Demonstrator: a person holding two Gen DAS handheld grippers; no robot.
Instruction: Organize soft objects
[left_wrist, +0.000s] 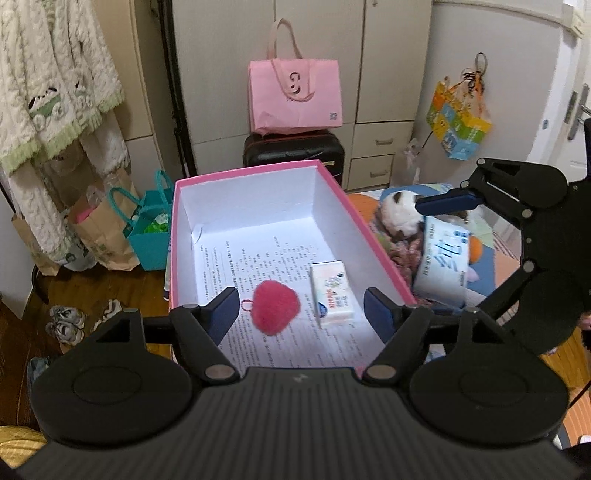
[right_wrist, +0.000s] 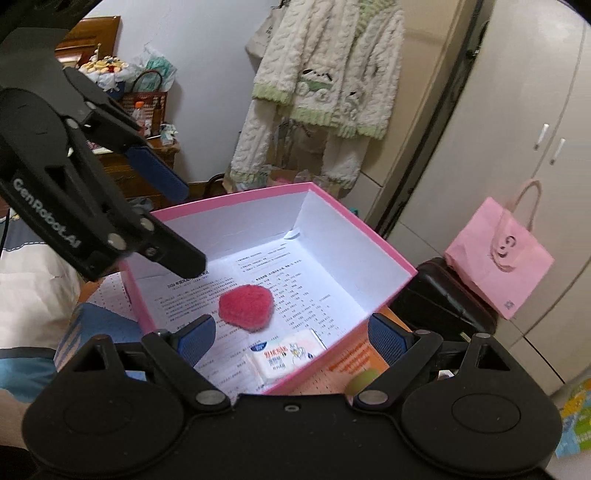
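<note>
A pink box (left_wrist: 369, 229) with white inner walls and a printed sheet on its floor holds a fluffy pink heart (left_wrist: 277, 308) and a small tissue packet (left_wrist: 334, 295). My left gripper (left_wrist: 301, 314) hangs over the box's near end, open, with nothing between its fingers. My right gripper (right_wrist: 291, 334) is also open and empty above the box (right_wrist: 369, 229), over the heart (right_wrist: 245, 304) and the packet (right_wrist: 284, 354). To the right of the box lie a white and brown plush toy (left_wrist: 400, 218) and a wrapped tissue roll pack (left_wrist: 443, 258).
A pink tote bag (left_wrist: 295, 96) sits on a black suitcase (left_wrist: 291, 151) behind the box. A teal bag (left_wrist: 151, 229), paper bags (left_wrist: 99, 236) and shoes (left_wrist: 70, 321) stand on the wooden floor at left. Fleece clothing (right_wrist: 325, 81) hangs by the wardrobe.
</note>
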